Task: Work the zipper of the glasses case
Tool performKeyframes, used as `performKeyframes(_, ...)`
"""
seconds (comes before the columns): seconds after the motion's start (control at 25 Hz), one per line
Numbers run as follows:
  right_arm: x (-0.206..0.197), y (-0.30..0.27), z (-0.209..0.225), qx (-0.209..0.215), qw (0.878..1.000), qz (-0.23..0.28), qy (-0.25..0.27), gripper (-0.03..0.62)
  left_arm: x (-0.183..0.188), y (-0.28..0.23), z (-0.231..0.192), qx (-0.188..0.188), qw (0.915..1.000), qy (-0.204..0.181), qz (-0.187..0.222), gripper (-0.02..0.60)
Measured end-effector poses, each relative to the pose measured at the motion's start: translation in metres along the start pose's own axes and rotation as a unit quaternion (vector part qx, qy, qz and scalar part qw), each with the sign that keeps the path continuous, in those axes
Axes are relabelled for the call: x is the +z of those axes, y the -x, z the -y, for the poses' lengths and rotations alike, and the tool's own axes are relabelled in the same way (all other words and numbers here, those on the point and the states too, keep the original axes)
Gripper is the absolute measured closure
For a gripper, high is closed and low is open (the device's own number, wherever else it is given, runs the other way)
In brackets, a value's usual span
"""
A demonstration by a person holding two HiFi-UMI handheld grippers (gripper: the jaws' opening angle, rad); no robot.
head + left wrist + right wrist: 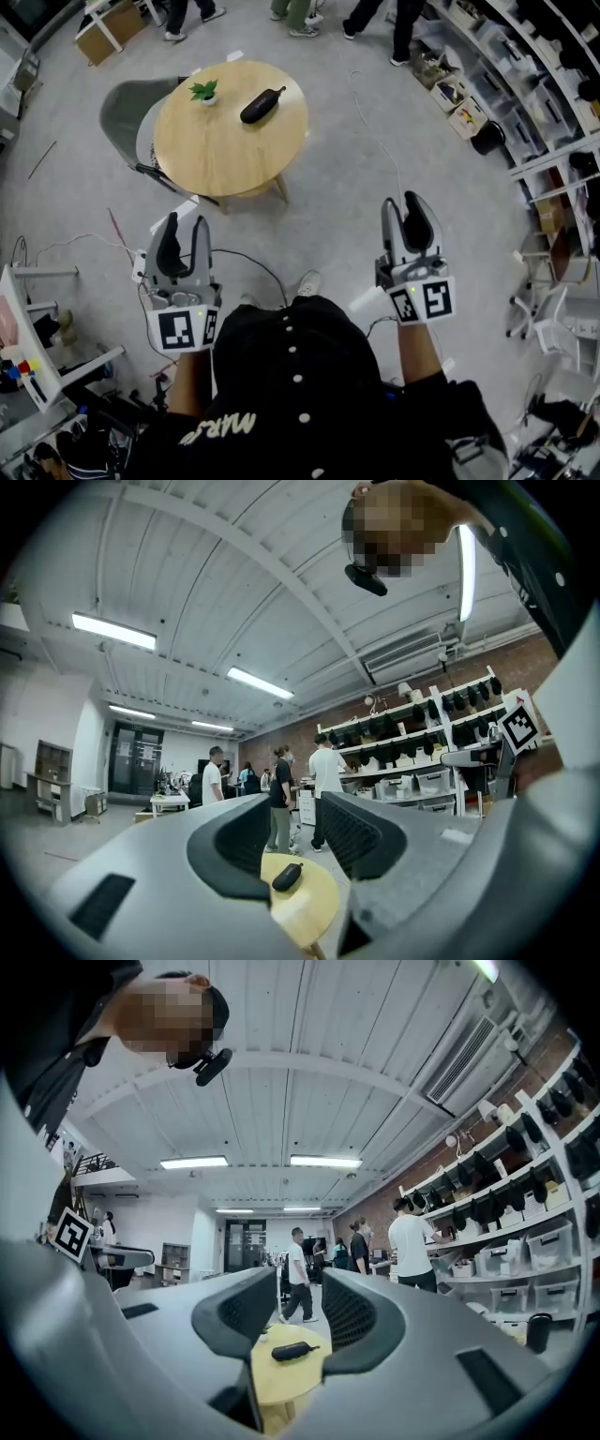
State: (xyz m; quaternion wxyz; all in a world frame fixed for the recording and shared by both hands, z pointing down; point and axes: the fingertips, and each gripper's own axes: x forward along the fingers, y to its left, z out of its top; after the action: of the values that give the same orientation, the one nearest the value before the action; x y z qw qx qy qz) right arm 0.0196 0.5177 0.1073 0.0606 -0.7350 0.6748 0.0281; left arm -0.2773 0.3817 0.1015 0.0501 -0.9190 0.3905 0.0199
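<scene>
grey workshop floor spreads below, with shelving along one side and people at the far end; ahead stands a round wooden tabletop (216, 150) carrying the black glasses case (262, 105) near a small potted plant (204, 91). nothing touches the case, and whether its zipper is closed is too small to tell. the left gripper (186, 230) and right gripper (403, 204) are held well apart from the tabletop, each with its fingers (361, 836) spread wide and gripping nothing. judging by this, no zipper work has begun: reaching the case, steadying it and pulling the slider all remain.
</scene>
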Motion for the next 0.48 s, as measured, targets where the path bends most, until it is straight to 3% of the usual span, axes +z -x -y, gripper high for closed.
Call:
performKeyframes(0.2, -0.006, -0.003, 0.029, 0.016, 1.000, -0.003, -0.008, 0.454, 0.000, -0.012, 0.024, 0.020, 0.9998, 0.004, 0.001, 0.431)
performKeyframes(0.48, -0.025, -0.023, 0.047, 0.024, 0.999, -0.014, -0.017, 0.451, -0.013, -0.030, 0.031, 0.018, 0.9998, -0.003, -0.013, 0.431)
